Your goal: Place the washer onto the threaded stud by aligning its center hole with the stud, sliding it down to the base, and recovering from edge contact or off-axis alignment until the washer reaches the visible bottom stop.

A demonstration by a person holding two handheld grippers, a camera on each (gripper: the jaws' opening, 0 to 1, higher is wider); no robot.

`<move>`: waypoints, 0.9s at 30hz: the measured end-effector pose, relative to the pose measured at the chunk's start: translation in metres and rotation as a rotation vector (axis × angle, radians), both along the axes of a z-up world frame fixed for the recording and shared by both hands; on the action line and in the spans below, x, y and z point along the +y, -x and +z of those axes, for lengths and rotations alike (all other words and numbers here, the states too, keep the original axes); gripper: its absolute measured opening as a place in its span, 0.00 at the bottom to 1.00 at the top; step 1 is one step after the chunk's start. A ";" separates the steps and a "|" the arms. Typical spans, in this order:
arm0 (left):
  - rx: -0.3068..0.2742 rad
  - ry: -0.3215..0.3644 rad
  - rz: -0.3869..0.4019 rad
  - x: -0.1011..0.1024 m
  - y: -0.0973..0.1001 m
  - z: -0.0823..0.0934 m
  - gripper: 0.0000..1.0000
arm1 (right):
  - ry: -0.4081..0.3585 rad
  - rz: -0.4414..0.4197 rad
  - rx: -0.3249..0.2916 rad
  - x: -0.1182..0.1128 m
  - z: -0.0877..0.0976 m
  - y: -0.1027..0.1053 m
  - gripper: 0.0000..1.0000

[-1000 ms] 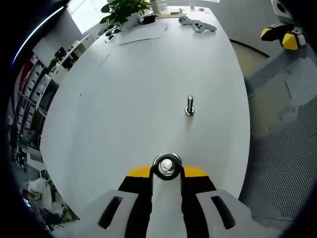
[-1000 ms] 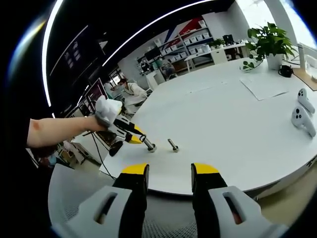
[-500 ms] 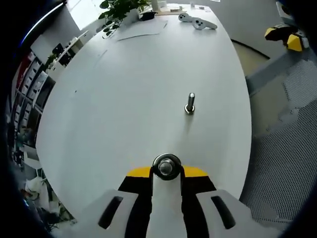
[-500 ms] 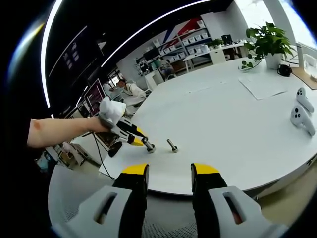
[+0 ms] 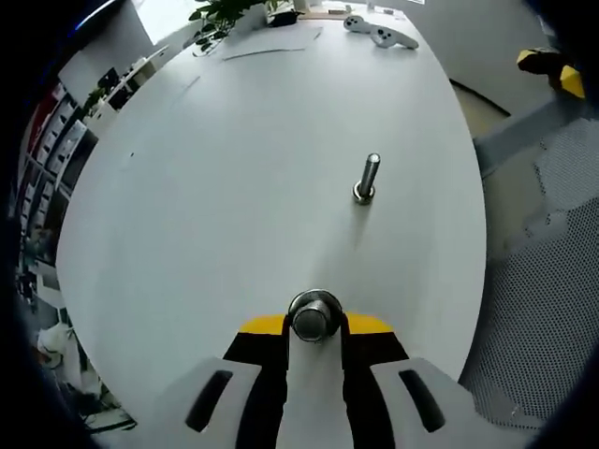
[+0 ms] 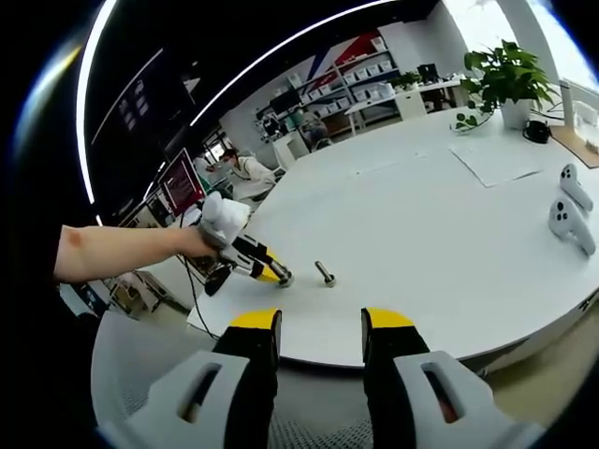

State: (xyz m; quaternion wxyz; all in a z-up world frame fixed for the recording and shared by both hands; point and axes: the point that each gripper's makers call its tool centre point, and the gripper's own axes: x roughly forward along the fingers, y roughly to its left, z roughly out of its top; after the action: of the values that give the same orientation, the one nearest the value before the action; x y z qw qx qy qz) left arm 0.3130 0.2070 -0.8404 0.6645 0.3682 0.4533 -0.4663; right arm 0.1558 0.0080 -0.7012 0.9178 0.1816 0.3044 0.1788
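Broadly, we worked over a wide white oval table (image 5: 234, 187), our right gripper (image 6: 320, 323) hanging off its edge with jaws apart and empty. Our left gripper (image 5: 315, 329) had its yellow-tipped jaws closed on the round silver metal washer (image 5: 314, 315), well short of the upright threaded steel stud (image 5: 366, 178). To seat it well, we judged the hole should be centred above the stud tip, then lowered level.

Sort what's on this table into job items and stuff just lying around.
Job: washer clamped in the left hand-held gripper; threaded stud standing on the white table.

Lying about: two white controllers, paper sheet, potted plant.
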 end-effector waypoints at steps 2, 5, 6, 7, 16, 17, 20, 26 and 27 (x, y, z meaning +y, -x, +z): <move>0.006 -0.004 0.004 0.000 0.002 -0.004 0.19 | 0.003 0.003 0.003 0.000 0.000 0.000 0.37; 0.015 -0.009 0.006 0.000 0.003 -0.010 0.19 | 0.005 -0.010 -0.002 -0.002 0.000 -0.001 0.37; 0.020 0.004 0.033 -0.002 0.001 -0.008 0.19 | 0.006 -0.009 0.000 -0.002 0.000 -0.001 0.37; 0.028 0.017 0.039 -0.004 0.001 -0.009 0.19 | 0.007 -0.007 0.003 -0.002 -0.001 0.000 0.37; 0.009 0.026 0.038 -0.015 0.002 -0.008 0.19 | 0.009 -0.002 0.005 -0.001 -0.001 0.000 0.37; 0.006 0.027 0.046 -0.017 0.002 -0.007 0.19 | 0.009 -0.002 0.005 -0.001 -0.001 0.000 0.37; -0.001 0.040 0.061 -0.023 0.001 -0.007 0.19 | 0.009 -0.003 0.005 -0.001 -0.001 0.000 0.37; -0.055 0.036 0.014 -0.025 0.001 -0.008 0.21 | 0.010 -0.002 0.007 -0.001 -0.002 0.000 0.37; -0.074 0.021 -0.011 -0.021 0.002 -0.009 0.21 | 0.010 -0.001 0.007 -0.001 -0.002 0.001 0.37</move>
State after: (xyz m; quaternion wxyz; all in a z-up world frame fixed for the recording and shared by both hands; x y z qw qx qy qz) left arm 0.3109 0.1856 -0.8489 0.6820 0.3804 0.4215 -0.4609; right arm 0.1553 0.0071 -0.7030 0.9178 0.1777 0.3085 0.1759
